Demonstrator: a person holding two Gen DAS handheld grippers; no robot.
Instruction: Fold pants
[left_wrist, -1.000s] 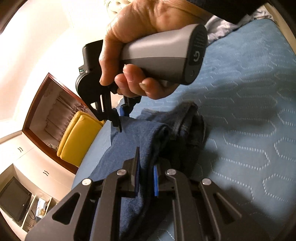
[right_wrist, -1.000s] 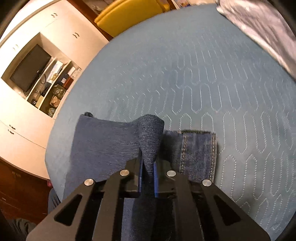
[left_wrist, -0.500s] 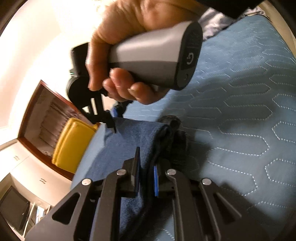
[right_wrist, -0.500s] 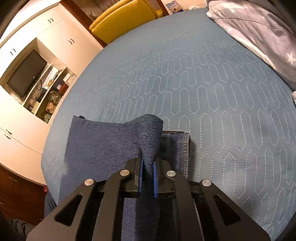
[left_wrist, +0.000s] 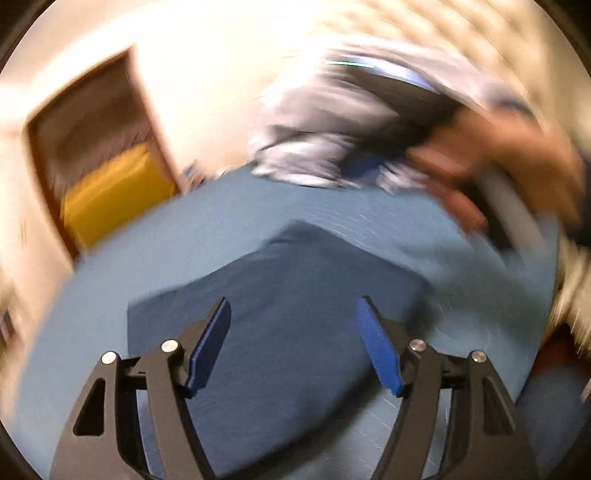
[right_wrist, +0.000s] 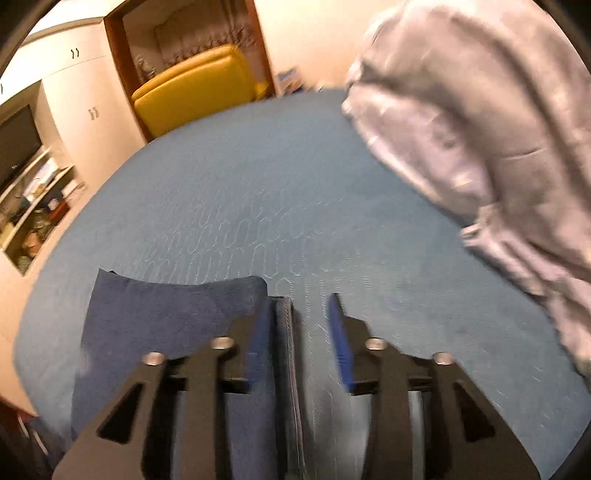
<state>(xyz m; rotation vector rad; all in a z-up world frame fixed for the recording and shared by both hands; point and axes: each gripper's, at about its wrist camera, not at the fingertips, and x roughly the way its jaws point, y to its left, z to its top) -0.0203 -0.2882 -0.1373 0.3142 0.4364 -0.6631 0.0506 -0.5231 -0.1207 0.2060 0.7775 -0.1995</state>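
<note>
The dark blue pants (left_wrist: 295, 266) lie folded flat on the blue quilted bedspread (left_wrist: 229, 221). My left gripper (left_wrist: 293, 301) hovers above them; its jaws are opening and stand wide apart with nothing pinched, though the picture is blurred. In the right wrist view the pants (right_wrist: 166, 317) lie lower left. My right gripper (right_wrist: 297, 306) is above their right edge, also opening. The stitched hem shows between its fingers beside the left pad, but no pad presses on it. A blurred hand (left_wrist: 498, 158) with the right gripper shows at the upper right of the left wrist view.
A grey pillow or duvet (right_wrist: 480, 129) lies on the bed's right side (left_wrist: 351, 122). A yellow chair (right_wrist: 195, 88) stands past the far edge in a wooden doorway. White cupboards with a dark screen (right_wrist: 18, 140) and cluttered shelves line the left. Bare bedspread (right_wrist: 295, 203) stretches ahead.
Both grippers were shut on a raised fold of the pants; both have let go, opened and lifted. The fold now lies flat. The left view has rolled and swung.
</note>
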